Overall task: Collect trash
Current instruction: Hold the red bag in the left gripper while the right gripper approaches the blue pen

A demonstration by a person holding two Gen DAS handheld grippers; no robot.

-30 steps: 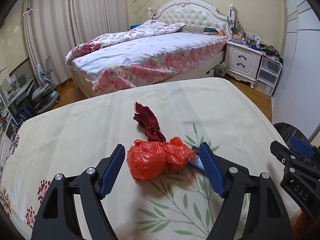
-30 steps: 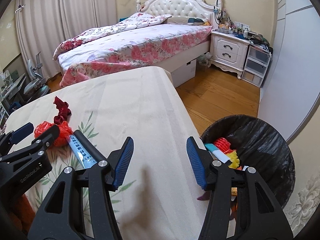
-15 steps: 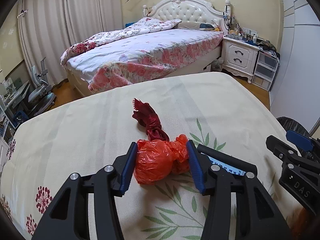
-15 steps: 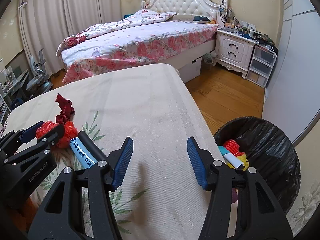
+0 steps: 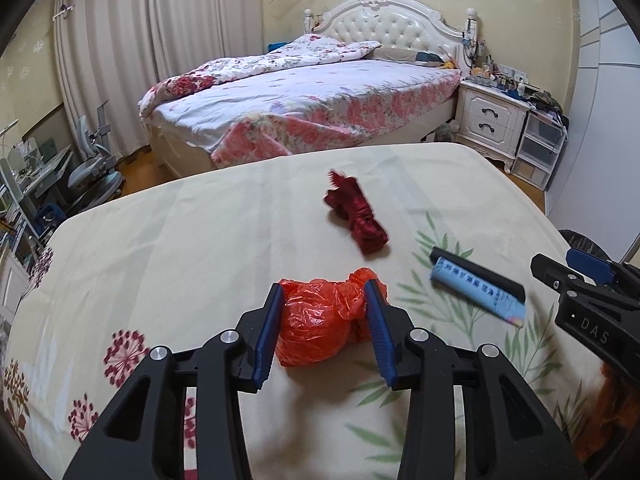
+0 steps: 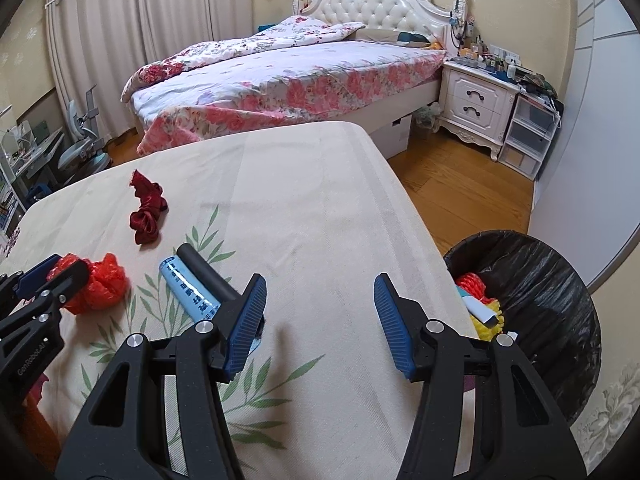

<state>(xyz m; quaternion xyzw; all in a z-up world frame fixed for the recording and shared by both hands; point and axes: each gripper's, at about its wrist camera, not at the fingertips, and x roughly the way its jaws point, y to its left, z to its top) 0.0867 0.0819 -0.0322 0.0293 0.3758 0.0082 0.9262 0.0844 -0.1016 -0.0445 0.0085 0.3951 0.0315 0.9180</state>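
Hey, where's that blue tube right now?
The blue tube lies on the cream bedspread, against a black cylinder, between the orange bag and the right gripper.

Floral bed, white nightstand, perhaps curtained window.

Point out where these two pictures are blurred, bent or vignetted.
Left wrist view: motion blur smears the dark red crumpled ribbon and the blue printed tube; black corners vignette the frame. Right wrist view: sharp throughout; fisheye bends the grey wall panel and the black-lined round trash bin.
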